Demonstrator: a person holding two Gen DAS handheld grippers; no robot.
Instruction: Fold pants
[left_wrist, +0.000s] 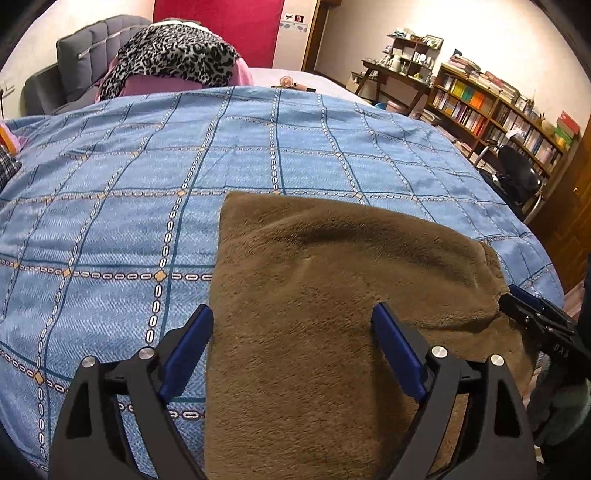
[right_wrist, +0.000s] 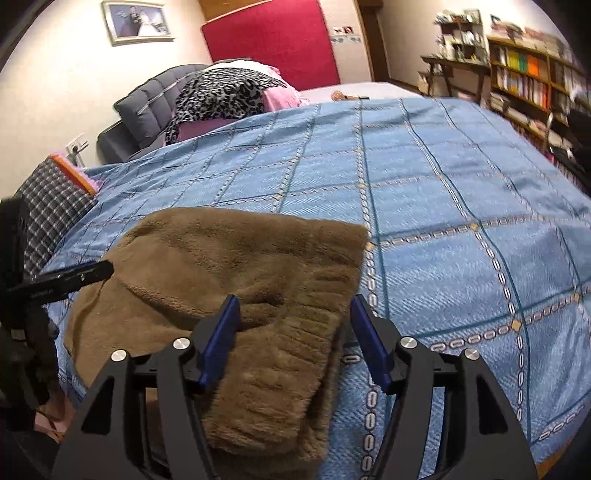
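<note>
Hardly any lettering is showing clearly enough to be read. In the left wrist view, small pale letters are sitting on the black body of the right tool (left_wrist: 524, 295) at the picture's right edge, too blurred to make out. In the right wrist view, a faint line of print is running along the black finger of the left tool (right_wrist: 96, 271), also unreadable. The spines on the bookshelf (left_wrist: 491, 110) are staying too small to read.

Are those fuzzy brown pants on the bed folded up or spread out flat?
Folded. The brown pants lie as a compact bundle on the blue bedspread, with layers overlapping and no separate legs showing.
</note>
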